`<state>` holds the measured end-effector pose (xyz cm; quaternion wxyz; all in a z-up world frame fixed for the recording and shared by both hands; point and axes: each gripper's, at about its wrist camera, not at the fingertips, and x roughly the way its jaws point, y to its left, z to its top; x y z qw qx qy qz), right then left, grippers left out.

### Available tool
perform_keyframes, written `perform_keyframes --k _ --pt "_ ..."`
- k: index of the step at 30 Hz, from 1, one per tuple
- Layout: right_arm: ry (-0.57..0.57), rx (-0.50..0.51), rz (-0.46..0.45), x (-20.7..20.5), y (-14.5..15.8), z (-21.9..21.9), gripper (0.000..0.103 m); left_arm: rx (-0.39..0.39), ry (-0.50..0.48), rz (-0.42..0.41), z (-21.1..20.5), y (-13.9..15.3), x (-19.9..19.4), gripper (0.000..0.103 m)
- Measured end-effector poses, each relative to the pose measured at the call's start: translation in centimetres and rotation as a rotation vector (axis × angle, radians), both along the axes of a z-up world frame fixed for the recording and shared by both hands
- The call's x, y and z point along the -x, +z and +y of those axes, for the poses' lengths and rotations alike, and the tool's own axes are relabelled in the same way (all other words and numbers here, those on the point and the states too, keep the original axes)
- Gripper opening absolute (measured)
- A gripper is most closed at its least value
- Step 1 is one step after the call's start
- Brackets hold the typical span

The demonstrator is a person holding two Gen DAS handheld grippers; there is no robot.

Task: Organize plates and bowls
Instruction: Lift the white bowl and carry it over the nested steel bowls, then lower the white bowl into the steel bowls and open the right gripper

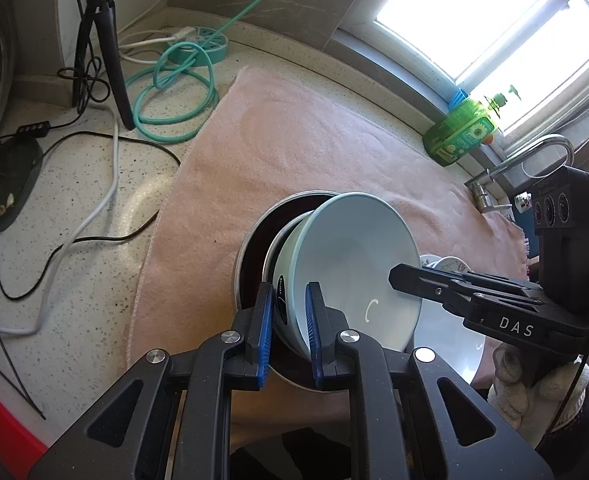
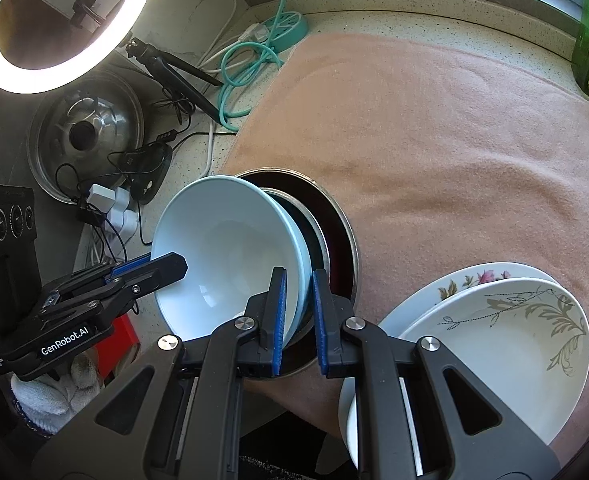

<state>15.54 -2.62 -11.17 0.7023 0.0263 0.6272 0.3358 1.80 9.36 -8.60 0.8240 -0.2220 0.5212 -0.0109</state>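
Observation:
A pale blue bowl (image 1: pixel 358 268) is held tilted on edge, nested with a metal-rimmed bowl behind it, above a dark bowl with a steel rim (image 1: pixel 254 248) on the pink towel. My left gripper (image 1: pixel 289 320) is shut on the pale blue bowl's rim. My right gripper (image 2: pixel 297 312) is shut on the opposite rim of the same bowl (image 2: pixel 222 248). The right gripper also shows in the left wrist view (image 1: pixel 406 276), the left gripper in the right wrist view (image 2: pixel 170 266). Stacked white floral plates (image 2: pixel 514 320) lie at the right.
A pink towel (image 1: pixel 294 132) covers the speckled counter. Teal hose (image 1: pixel 174 80), cables and a tripod (image 1: pixel 102 40) lie at the left. A green soap bottle (image 1: pixel 458 128) and a tap (image 1: pixel 534 152) stand by the window. A ring light (image 2: pixel 54 24) and a steel lid (image 2: pixel 86 132) are at the left.

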Motion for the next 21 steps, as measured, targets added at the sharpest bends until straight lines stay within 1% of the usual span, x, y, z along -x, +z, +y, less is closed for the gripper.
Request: perform_keyframes --k 14,21 --pt "-0.003 0.003 -0.001 -0.2 -0.18 -0.18 0.015 -0.017 0.005 0.004 0.12 -0.29 -0.44 0.014" --pt "0.006 0.018 -0.014 -0.17 -0.15 0.0 0.015 -0.01 0.008 0.001 0.15 -0.17 -0.65 0.014"
